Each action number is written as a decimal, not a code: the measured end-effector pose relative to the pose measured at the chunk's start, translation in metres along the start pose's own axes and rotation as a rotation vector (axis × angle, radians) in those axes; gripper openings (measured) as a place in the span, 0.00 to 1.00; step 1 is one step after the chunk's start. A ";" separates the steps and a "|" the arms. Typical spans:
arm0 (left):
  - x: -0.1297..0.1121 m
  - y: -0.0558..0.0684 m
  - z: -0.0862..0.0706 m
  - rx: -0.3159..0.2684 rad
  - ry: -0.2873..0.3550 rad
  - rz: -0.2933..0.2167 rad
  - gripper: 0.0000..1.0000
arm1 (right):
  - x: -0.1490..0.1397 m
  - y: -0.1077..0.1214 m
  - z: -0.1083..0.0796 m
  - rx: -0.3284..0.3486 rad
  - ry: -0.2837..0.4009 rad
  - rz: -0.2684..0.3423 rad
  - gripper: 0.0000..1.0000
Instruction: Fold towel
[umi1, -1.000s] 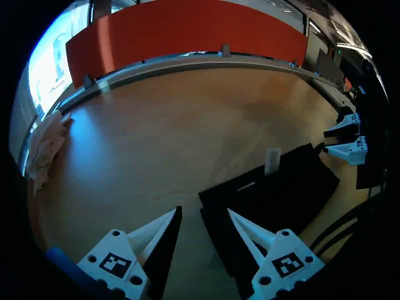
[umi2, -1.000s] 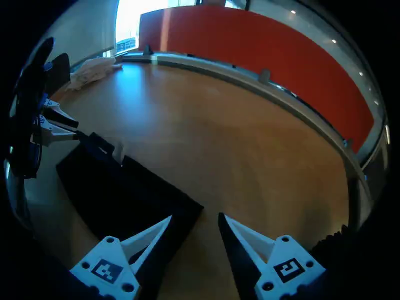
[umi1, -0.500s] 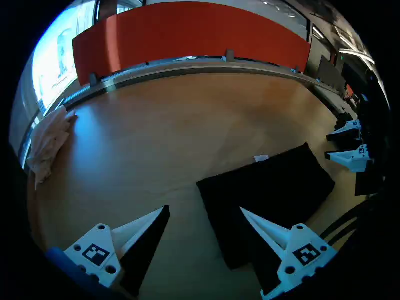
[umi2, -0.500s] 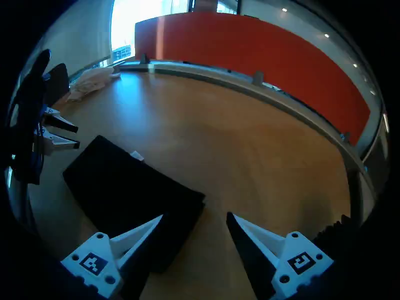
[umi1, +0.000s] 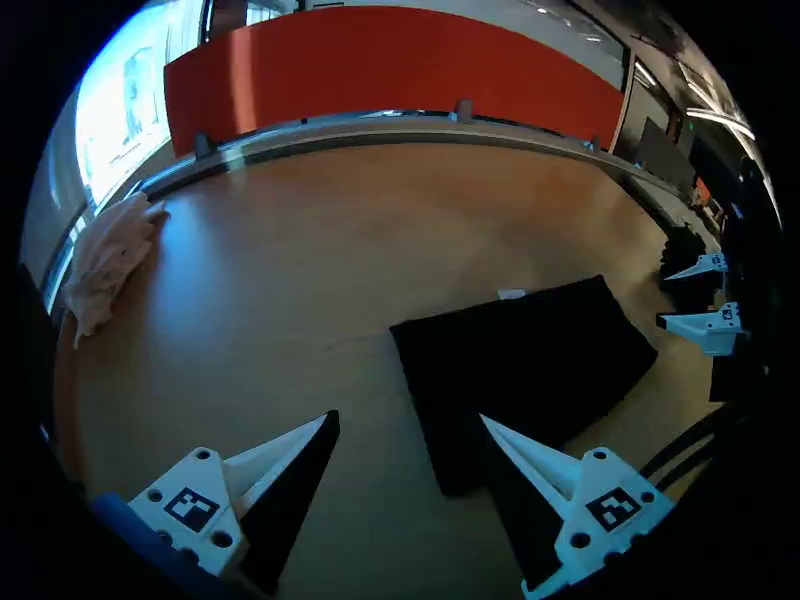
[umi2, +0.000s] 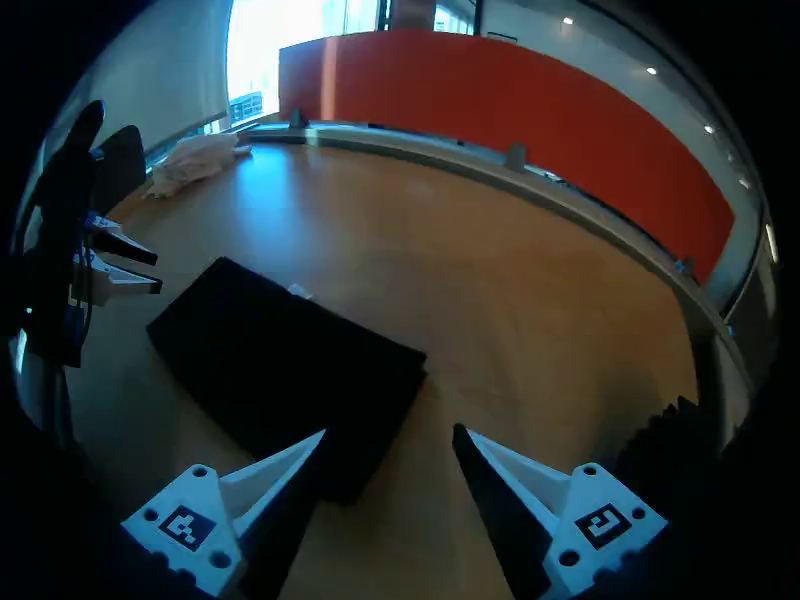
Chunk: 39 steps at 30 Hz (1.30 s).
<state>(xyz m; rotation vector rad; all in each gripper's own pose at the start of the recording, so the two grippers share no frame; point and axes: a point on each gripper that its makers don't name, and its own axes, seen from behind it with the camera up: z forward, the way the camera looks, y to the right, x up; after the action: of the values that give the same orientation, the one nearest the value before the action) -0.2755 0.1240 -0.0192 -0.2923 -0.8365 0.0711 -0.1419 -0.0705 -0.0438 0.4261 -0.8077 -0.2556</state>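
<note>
I see a wide wooden table (umi1: 300, 240), smooth and glossy, with a curved metal rail along its far edge. A long red partition panel (umi1: 400, 60) stands behind it, plain, no writing. The black towel (umi1: 520, 365) lies flat on the table as a rough rectangle, matte and soft-looking, between my two grippers and held by neither. A crumpled pale cloth (umi1: 108, 255) sits at the far table edge, well apart from the towel. My left gripper (umi1: 407, 418) has its white pointed fingers spread wide, nothing between them. The right gripper (umi2: 390, 432) is the same, spread and empty. Each finger carries a square black-and-white marker. A small white tag (umi1: 511, 294) sticks out at the towel's far edge, too small to read.
</note>
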 end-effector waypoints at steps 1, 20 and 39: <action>-0.002 0.000 -0.003 0.001 0.000 -0.003 0.93 | -0.001 -0.001 -0.003 0.000 0.001 0.001 0.88; -0.026 -0.015 -0.034 0.069 0.012 -0.056 0.93 | -0.013 -0.014 -0.016 0.062 0.009 -0.053 0.88; -0.050 -0.041 -0.072 0.149 0.025 -0.131 0.93 | -0.018 -0.020 -0.006 0.139 -0.014 -0.133 0.88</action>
<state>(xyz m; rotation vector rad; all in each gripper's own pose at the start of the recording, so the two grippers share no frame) -0.2577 0.0592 -0.0892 -0.0978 -0.8193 0.0069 -0.1512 -0.0800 -0.0684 0.6103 -0.8147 -0.3280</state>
